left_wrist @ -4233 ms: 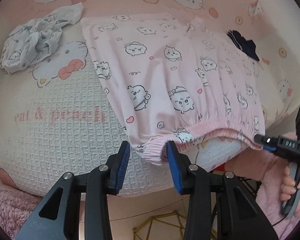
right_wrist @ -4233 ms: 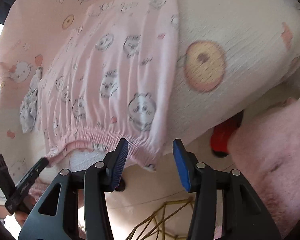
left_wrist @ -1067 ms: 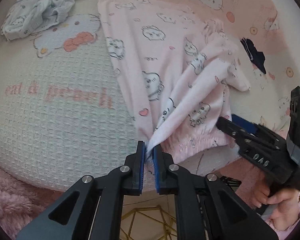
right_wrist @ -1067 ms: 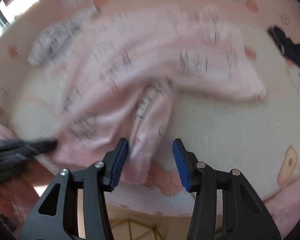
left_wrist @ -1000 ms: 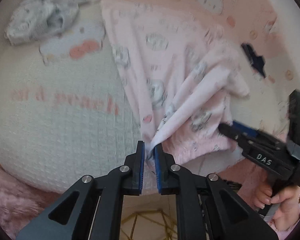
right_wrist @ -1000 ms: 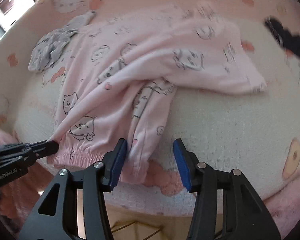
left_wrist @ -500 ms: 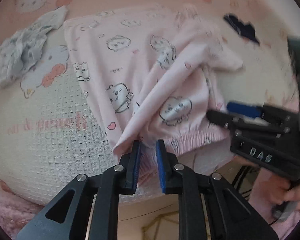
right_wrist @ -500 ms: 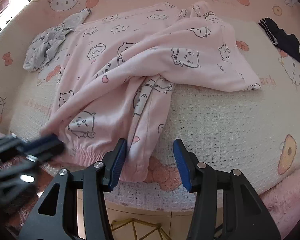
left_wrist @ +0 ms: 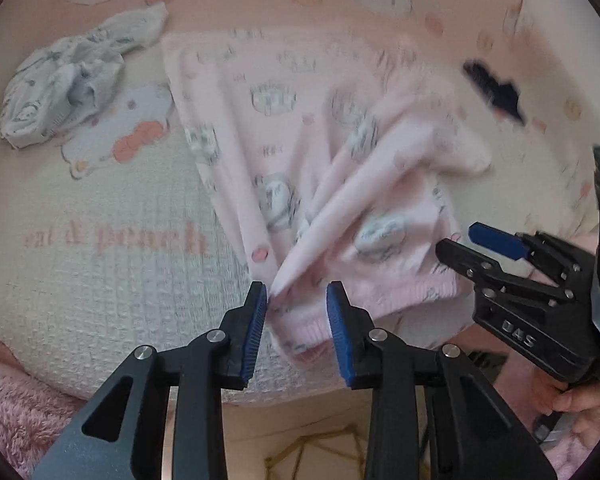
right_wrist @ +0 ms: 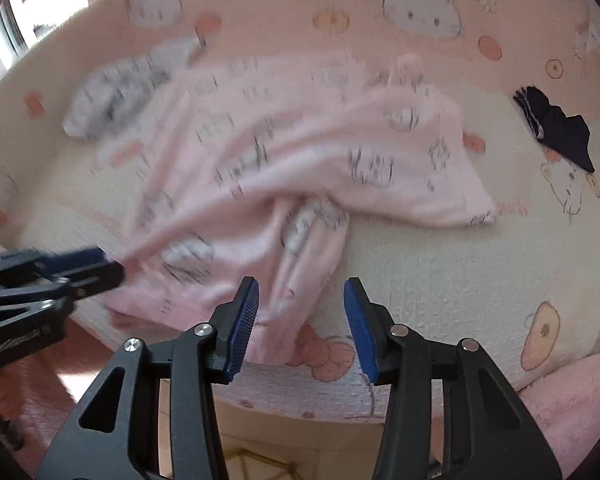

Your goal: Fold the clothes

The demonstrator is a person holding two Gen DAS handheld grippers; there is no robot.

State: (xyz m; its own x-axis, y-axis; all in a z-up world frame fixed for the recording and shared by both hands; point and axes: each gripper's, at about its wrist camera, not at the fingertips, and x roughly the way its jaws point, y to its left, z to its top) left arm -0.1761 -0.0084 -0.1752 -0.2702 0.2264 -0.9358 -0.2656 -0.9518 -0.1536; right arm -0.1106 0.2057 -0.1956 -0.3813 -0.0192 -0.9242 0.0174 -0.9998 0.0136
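Observation:
Pink pyjama trousers (left_wrist: 284, 128) with a cartoon print lie partly folded on the bed, one leg drawn back over the waistband. My left gripper (left_wrist: 297, 300) hovers over the near waistband corner. Its jaws are opening, the folded cloth tip lies loose between them, and the pads (left_wrist: 256, 312) do not press it. My right gripper (right_wrist: 301, 292) stands over the end of a bunched trouser leg (right_wrist: 304, 264) near the bed's edge. Its jaws close slightly and nothing is gripped. The left wrist view shows the right gripper (left_wrist: 480, 248) at the right, and the right wrist view shows the left gripper (right_wrist: 80, 268).
A crumpled grey-white garment (left_wrist: 68, 84) lies at the far left of the bed and a small dark navy item (right_wrist: 556, 128) at the far right. The cat-print blanket (left_wrist: 100, 280) covers the bed. A person's hand (left_wrist: 572, 400) holds the right gripper's handle.
The left gripper was shut on the pink cloth tip; it has opened and the tip now rests on the waistband. The right gripper has stayed open over the trouser leg.

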